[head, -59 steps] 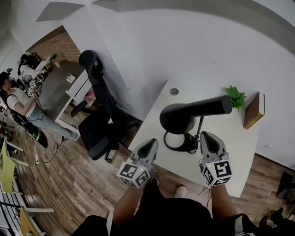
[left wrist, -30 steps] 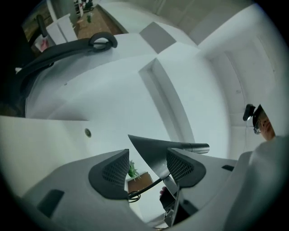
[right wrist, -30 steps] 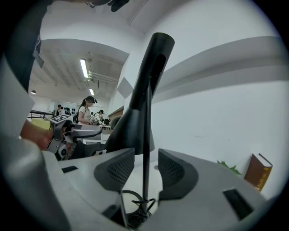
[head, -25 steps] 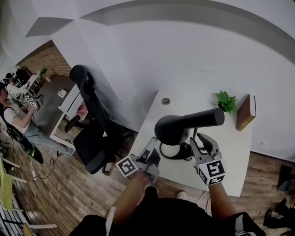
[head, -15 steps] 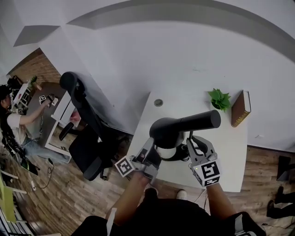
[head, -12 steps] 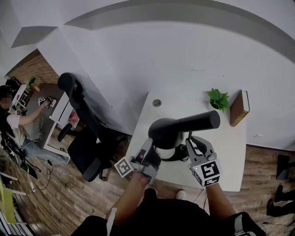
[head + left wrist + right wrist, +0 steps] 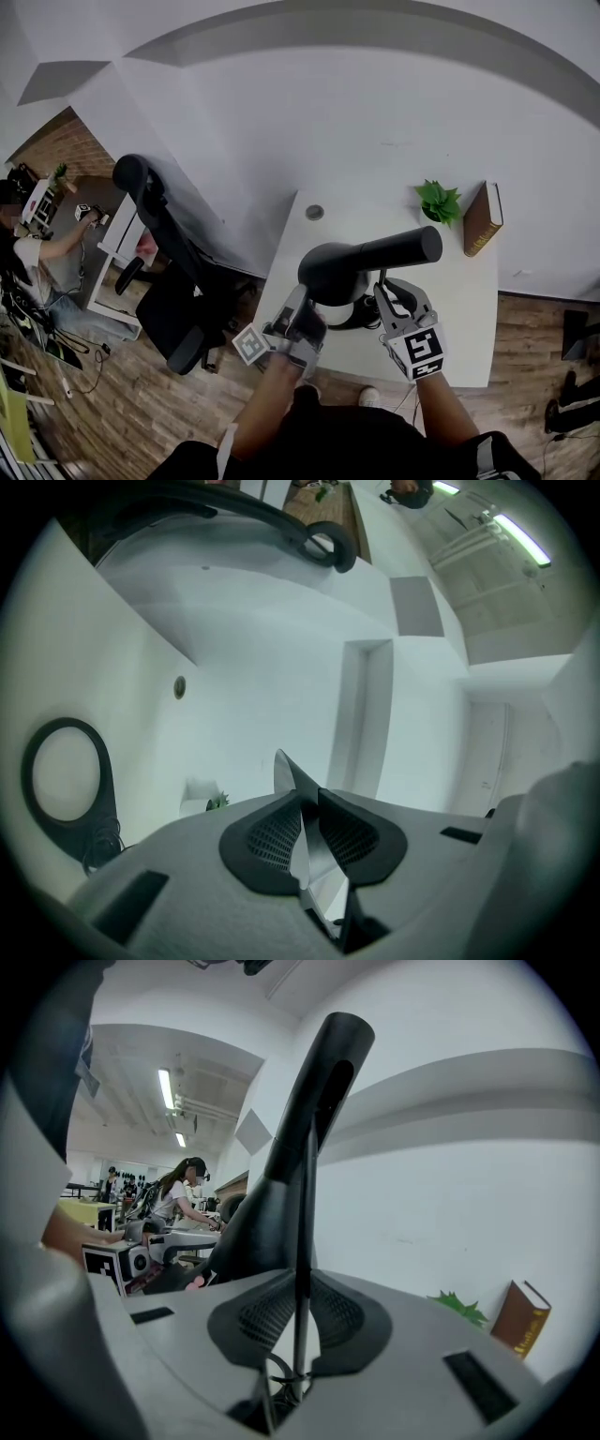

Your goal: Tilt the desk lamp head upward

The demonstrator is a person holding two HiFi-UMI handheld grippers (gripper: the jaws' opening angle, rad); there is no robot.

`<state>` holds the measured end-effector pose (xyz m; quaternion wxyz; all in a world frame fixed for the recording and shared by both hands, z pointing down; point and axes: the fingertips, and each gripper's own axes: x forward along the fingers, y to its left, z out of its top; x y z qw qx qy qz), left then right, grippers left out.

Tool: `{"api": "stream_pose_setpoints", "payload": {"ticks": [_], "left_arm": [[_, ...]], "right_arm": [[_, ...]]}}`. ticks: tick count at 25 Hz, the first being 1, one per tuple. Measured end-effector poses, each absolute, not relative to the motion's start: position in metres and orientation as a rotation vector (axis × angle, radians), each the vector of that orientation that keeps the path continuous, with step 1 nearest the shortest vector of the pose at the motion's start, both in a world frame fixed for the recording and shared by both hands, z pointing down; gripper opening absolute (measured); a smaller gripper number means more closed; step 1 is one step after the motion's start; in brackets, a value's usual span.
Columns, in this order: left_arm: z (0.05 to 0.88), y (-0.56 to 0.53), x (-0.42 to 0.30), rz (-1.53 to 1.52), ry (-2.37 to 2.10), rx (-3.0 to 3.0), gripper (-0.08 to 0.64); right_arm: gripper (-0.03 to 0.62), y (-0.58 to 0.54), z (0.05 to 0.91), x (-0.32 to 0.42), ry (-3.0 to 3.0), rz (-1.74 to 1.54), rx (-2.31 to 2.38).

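The black desk lamp head (image 7: pixel 367 260) lies roughly level above its round base (image 7: pixel 339 310) on the white desk (image 7: pixel 459 309). My left gripper (image 7: pixel 300 309) is at the head's wide lower-left end. In the left gripper view its jaws are closing, and the pads (image 7: pixel 272 836) pinch the thin pale rim (image 7: pixel 298 832) of the lamp head. My right gripper (image 7: pixel 395 289) stands to the right of the base. It is shut on the lamp's thin black stem (image 7: pixel 302 1241), which runs up between the pads into the head (image 7: pixel 281 1185).
A small green plant (image 7: pixel 438 200) and a brown book (image 7: pixel 482 218) stand at the desk's far right by the wall. A round cable grommet (image 7: pixel 315 213) is at the far left corner. A black office chair (image 7: pixel 164 272) stands left of the desk. A person (image 7: pixel 37 253) sits far left.
Both grippers moved in from the desk's front edge to the lamp. The left closed on the head's rim, the right on the stem.
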<state>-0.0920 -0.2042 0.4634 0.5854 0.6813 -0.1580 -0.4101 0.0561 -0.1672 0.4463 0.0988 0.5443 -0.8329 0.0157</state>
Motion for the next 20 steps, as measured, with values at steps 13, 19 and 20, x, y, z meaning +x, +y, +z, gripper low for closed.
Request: {"api": "stream_pose_setpoints", "payload": {"ticks": [13, 19, 20], "left_arm": [[0.45, -0.212, -0.104, -0.953, -0.443, 1.703, 0.058], [0.425, -0.222, -0.12, -1.004, -0.483, 1.801, 0.055], [0.421, -0.223, -0.123, -1.006, -0.493, 1.823, 0.055]], "right_arm": [[0.037, -0.168, 0.447, 0.058, -2.432, 0.045, 1.633], [0.037, -0.168, 0.447, 0.058, -2.418, 0.048, 1.631], [0.037, -0.168, 0.447, 0.058, -2.417, 0.049, 1.63]]}}
